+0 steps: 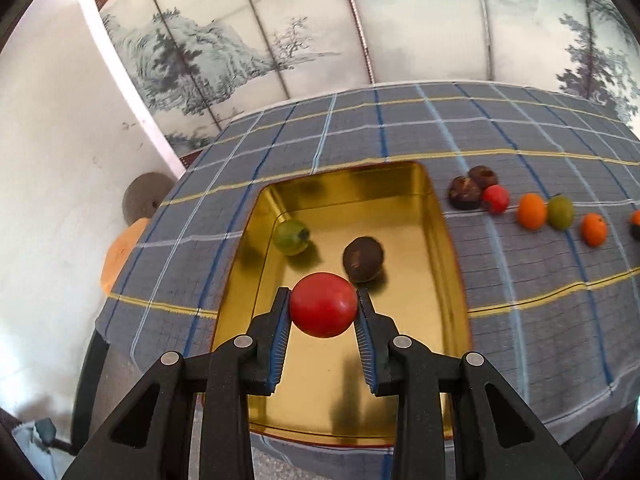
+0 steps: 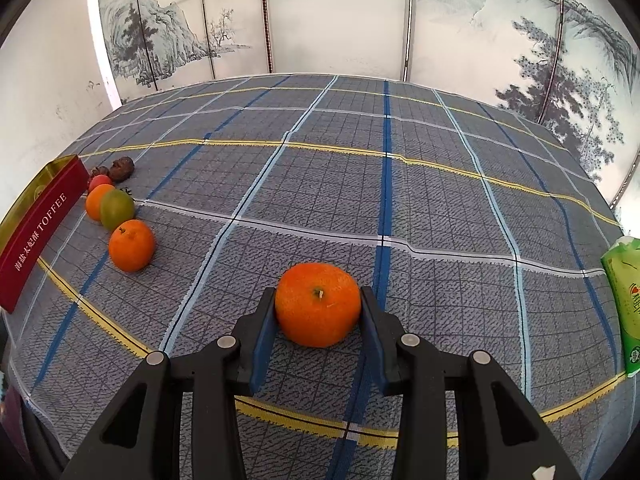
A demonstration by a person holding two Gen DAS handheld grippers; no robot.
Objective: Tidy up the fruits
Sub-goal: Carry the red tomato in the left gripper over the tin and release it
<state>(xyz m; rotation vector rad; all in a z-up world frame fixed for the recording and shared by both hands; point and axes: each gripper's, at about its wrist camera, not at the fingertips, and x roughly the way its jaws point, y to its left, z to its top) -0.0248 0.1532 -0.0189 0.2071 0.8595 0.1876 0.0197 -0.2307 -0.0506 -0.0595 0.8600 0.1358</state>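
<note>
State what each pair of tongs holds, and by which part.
Left tongs grip a red fruit by its sides, above the gold tin. Right tongs clasp an orange by its sides.

Tin tray (image 1: 448, 240): polished gold metal, mirror-glossy interior; outer wall red, satin. Tablecloth (image 2: 340, 184): woven plaid cloth, matt, coarse weave. Red fruit (image 1: 323, 305): smooth, glossy skin. Orange (image 2: 318, 305): dimpled, semi-matt peel. Finger pads (image 1: 280, 340): ribbed blue rubber. Packet (image 2: 626, 304): glossy green plastic film.

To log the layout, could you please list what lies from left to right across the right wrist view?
Red toffee tin → orange on the cloth → orange between the right gripper fingers → green packet.
</note>
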